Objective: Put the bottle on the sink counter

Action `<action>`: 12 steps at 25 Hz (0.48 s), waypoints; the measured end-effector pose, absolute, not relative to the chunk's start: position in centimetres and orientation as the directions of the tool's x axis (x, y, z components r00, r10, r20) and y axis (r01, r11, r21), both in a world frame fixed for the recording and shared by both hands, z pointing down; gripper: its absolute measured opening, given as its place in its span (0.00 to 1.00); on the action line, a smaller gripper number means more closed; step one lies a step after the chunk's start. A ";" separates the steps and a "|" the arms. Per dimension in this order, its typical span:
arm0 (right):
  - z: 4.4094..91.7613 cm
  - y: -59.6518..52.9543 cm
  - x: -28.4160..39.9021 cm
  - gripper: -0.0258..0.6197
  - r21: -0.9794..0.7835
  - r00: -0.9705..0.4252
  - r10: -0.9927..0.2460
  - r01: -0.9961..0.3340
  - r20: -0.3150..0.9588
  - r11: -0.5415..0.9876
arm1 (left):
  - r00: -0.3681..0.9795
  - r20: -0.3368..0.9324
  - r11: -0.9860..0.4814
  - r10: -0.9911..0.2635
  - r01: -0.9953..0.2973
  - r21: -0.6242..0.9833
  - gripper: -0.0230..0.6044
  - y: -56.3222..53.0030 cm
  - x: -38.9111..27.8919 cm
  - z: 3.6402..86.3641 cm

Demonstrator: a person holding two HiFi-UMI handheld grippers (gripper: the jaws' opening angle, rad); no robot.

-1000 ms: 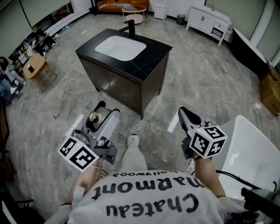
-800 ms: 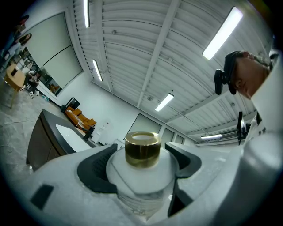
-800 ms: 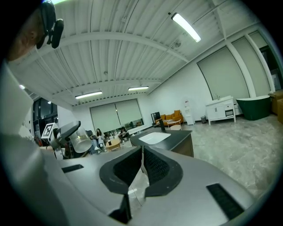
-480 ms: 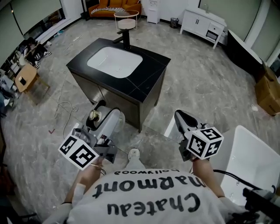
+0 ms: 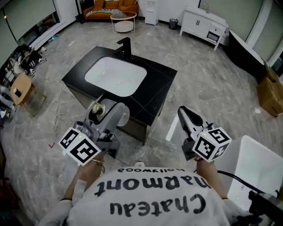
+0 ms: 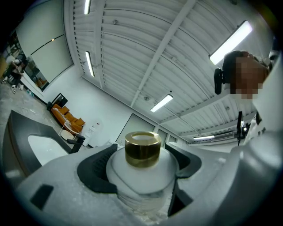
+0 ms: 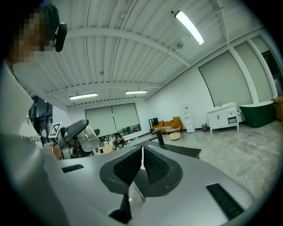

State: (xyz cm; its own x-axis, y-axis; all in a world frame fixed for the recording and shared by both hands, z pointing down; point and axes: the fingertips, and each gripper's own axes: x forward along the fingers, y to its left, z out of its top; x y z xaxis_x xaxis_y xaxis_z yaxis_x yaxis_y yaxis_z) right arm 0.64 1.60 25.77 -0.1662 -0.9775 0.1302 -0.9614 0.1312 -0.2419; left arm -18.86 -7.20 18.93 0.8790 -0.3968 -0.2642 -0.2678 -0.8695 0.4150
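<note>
Bottle (image 6: 142, 172), clamped in left tool (image 5: 106, 115), now nearer sink counter (image 5: 154, 86).

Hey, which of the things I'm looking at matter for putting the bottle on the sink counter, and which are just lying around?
For the job:
- bottle, gripped in the left claw
- black sink counter, with its basin and tap

Just lying about:
- orange sofa
- round side table
- white cabinet
- cardboard box
</note>
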 end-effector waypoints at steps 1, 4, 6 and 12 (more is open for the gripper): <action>25.7 0.7 0.7 0.07 -0.259 -0.172 -0.978 -0.956 0.117 0.137 | 0.884 -0.265 -0.874 -0.385 -0.257 0.412 0.59 -8.1 -18.5 18.9; 25.4 -1.8 0.6 0.07 -0.312 -0.196 -0.977 -0.936 0.079 0.163 | 0.897 -0.266 -0.884 -0.353 -0.226 0.409 0.59 -10.4 -17.5 19.0; 25.6 -3.0 0.4 0.07 -0.329 -0.209 -0.975 -0.928 0.071 0.175 | 0.904 -0.264 -0.887 -0.336 -0.209 0.412 0.59 -11.6 -16.9 19.4; 28.6 -4.8 0.1 0.07 -0.285 -0.209 -0.961 -0.946 0.181 0.152 | 0.926 -0.228 -0.878 -0.299 -0.173 0.447 0.59 -13.7 -14.7 22.5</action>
State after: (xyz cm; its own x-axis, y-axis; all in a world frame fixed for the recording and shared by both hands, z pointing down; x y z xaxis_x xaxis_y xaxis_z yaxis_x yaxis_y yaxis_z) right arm 0.07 -4.77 28.64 -0.2089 -0.9610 0.1811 -0.9465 0.1521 -0.2847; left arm -14.69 -13.68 22.51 0.9265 -0.2992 -0.2284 -0.1733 -0.8777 0.4467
